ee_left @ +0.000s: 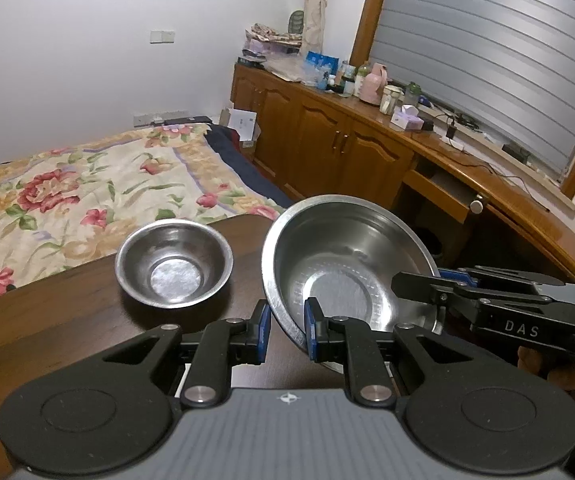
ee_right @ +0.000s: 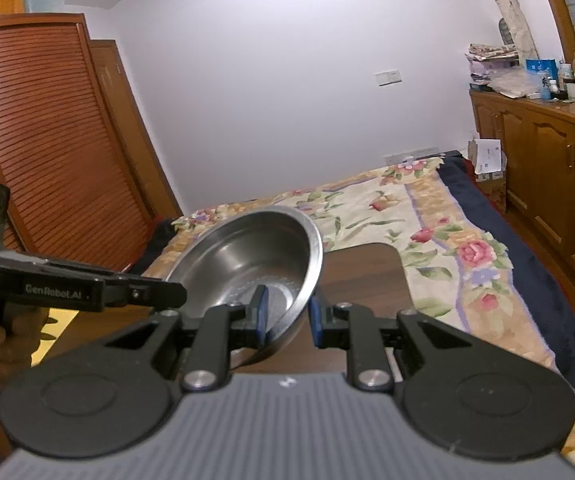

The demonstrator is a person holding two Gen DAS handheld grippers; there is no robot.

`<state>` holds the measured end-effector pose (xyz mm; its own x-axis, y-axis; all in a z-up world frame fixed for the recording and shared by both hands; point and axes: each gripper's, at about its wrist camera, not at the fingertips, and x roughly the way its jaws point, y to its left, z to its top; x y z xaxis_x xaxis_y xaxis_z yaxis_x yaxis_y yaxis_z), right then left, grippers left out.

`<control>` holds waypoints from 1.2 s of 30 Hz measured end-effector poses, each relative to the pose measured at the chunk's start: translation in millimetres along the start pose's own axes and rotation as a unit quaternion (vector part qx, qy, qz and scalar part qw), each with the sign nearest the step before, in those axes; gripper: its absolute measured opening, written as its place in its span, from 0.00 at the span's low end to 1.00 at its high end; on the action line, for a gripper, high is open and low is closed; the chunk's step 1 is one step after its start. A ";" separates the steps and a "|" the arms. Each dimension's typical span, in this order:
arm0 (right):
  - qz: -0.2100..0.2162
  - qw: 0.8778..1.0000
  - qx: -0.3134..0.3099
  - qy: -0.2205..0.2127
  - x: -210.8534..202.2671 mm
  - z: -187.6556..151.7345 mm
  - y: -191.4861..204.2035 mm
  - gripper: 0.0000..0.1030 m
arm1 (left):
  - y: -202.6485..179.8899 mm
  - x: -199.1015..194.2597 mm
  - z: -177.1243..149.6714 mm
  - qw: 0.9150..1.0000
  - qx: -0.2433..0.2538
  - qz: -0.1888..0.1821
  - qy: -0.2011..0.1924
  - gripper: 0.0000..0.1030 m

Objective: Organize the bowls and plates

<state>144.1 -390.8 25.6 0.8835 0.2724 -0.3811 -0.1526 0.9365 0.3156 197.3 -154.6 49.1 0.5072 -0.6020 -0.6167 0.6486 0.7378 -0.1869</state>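
Observation:
A large steel bowl [ee_left: 347,264] hangs tilted above the dark wooden table [ee_left: 67,312]. My left gripper [ee_left: 287,328] is shut on its near rim, one blue pad inside and one outside. My right gripper [ee_left: 419,284] reaches in from the right and clamps the opposite rim. In the right wrist view the same large bowl [ee_right: 255,256] tips away, with my right gripper [ee_right: 287,314] shut on its edge and my left gripper [ee_right: 175,294] on its left side. A small steel bowl [ee_left: 173,264] sits upright on the table, left of the large one.
A bed with a floral quilt [ee_left: 87,184] lies just beyond the table's far edge [ee_right: 367,248]. Wooden cabinets [ee_left: 327,136] with bottles and clutter on top run along the right wall, one drawer [ee_left: 439,192] pulled out. A louvred wardrobe [ee_right: 47,140] stands at left.

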 end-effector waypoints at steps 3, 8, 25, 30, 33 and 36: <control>0.008 1.000 0.000 0.007 0.3 -4.1 3.9 0.23 | 1.4 -8.7 -10.2 1.000 -0.004 0.007 0.001 0.20; 0.023 1.000 0.002 0.018 -1.7 -12.7 14.7 0.23 | 4.7 -24.2 -23.9 1.000 -0.010 0.016 0.001 0.20; 0.049 0.998 -0.008 0.042 -5.2 -47.0 48.2 0.23 | 21.3 -52.6 -72.5 0.999 -0.029 0.024 -0.001 0.20; 0.048 0.997 -0.009 0.056 -1.5 -60.7 54.4 0.23 | 22.7 -55.5 -87.3 0.999 -0.028 0.030 0.002 0.19; 0.051 0.997 -0.004 0.061 -2.0 -65.3 55.4 0.23 | 23.0 -57.3 -94.3 0.999 -0.026 0.030 0.002 0.20; 0.053 0.996 -0.001 0.068 -1.7 -70.7 56.5 0.23 | 21.9 -57.5 -101.6 0.999 -0.026 0.031 0.004 0.20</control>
<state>102.7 -322.7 -17.4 0.7942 0.3963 -0.4607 -0.2425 0.9018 0.3578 124.7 -72.7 2.8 0.5409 -0.5527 -0.6341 0.5861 0.7883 -0.1872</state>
